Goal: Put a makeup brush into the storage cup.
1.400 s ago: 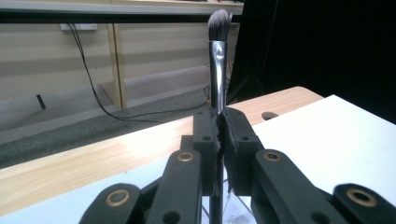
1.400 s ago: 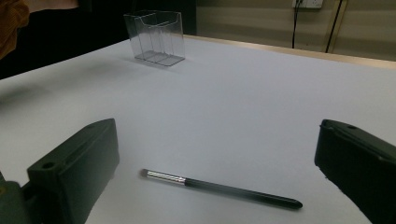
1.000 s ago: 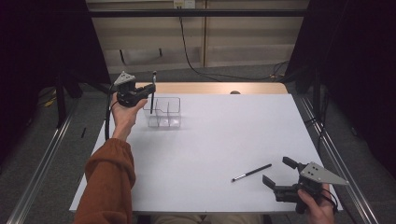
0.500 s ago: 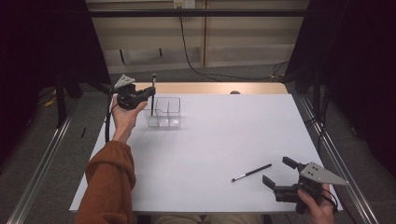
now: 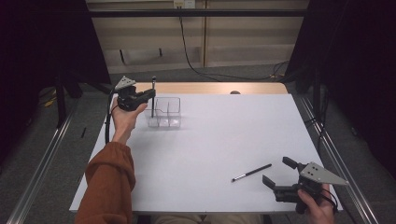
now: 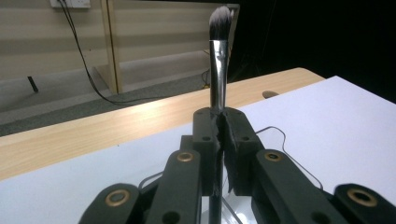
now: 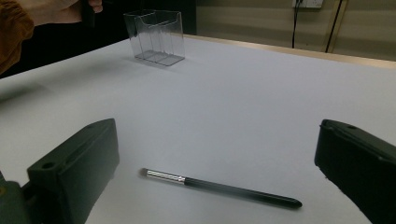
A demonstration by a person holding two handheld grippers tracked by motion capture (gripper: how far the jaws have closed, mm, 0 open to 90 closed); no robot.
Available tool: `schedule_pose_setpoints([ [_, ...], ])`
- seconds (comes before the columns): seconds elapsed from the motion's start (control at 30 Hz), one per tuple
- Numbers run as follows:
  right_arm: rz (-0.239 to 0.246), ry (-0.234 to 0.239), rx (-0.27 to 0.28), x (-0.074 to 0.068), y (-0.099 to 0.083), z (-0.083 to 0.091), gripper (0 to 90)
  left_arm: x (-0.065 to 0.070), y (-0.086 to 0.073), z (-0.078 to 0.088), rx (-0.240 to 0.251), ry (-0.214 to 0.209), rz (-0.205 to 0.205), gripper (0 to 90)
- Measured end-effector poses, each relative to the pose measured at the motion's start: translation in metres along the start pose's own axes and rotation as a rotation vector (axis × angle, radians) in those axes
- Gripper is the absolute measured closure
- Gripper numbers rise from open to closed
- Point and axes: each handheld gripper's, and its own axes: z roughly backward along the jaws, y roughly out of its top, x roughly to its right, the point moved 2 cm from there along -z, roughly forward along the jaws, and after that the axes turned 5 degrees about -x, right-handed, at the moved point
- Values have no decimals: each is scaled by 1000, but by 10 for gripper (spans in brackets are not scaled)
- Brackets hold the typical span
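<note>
- White table surface (image 5: 205, 154) is covering most of the bench; a strip of bare wood (image 5: 219, 87) is showing along its far edge.
- Black cable (image 5: 187, 51) is hanging down the pale back wall (image 5: 243, 42).
- Grey floor (image 5: 42, 154) is lying at both sides.

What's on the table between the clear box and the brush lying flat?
Nothing: in the high view, only bare white table lies between the box and the brush.
</note>
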Motion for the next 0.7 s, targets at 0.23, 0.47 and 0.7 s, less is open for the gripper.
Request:
schedule_pose_setpoints([
  [0.23,-1,3,1,0,0,-1,0,-2,-2,0,-25,0,14,834],
  [0.47,-5,3,-2,-1,0,-1,0,-6,-2,2,-25,-7,45,759],
  [0.7,-6,4,-1,-1,0,-1,0,-3,1,6,-8,16,45,564],
])
